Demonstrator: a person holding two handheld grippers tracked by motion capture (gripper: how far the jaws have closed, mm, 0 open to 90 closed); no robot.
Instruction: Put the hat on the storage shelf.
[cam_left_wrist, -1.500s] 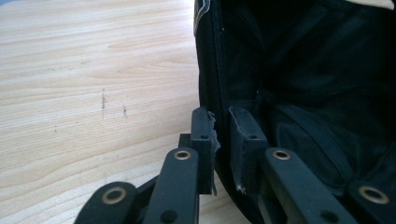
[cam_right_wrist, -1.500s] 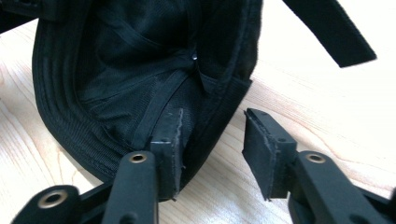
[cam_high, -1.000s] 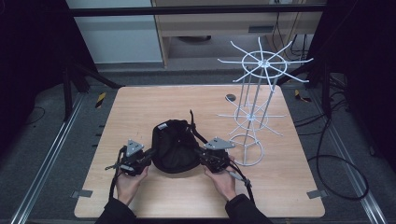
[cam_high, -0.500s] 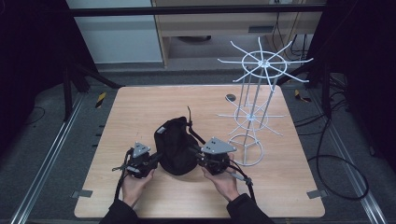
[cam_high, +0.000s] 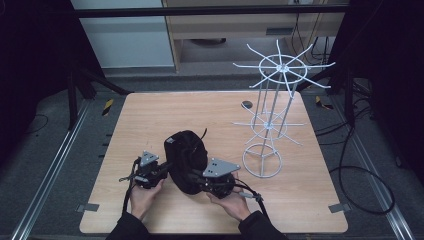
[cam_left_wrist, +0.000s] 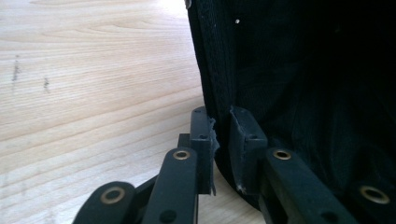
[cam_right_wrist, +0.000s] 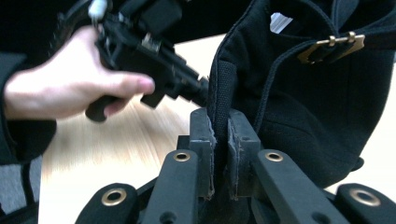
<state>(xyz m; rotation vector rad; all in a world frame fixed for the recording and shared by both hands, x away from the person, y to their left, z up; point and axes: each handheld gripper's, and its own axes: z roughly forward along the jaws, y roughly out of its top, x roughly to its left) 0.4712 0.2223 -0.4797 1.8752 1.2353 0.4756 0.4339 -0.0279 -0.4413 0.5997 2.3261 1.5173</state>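
Black fabric cap, soft w/ a stitched rim, sits raised on its edge at the near-centre of the light wooden surface, between both claws. In the right claw view the inside faces the camera: a black strap w/ a brass buckle runs across the back opening, a small white label shows above it, and a thin black cord sticks up from the top in the high view.

Left claw pinches the cap's ribbed rim, jaws pressed onto the fabric w/ the pads frayed at the edges; the left hand grips it from below. Right claw is likewise clamped on the thick rim band on the opposite side, held by the right hand. The left claw and its hand also show farther off in the right claw view, touching the cap's far edge.

White wire rack w/ two spoked tiers and a ring base stands on the surface's right part, apart from the cap. A small dark oval object lies near the far edge, beside the rack.
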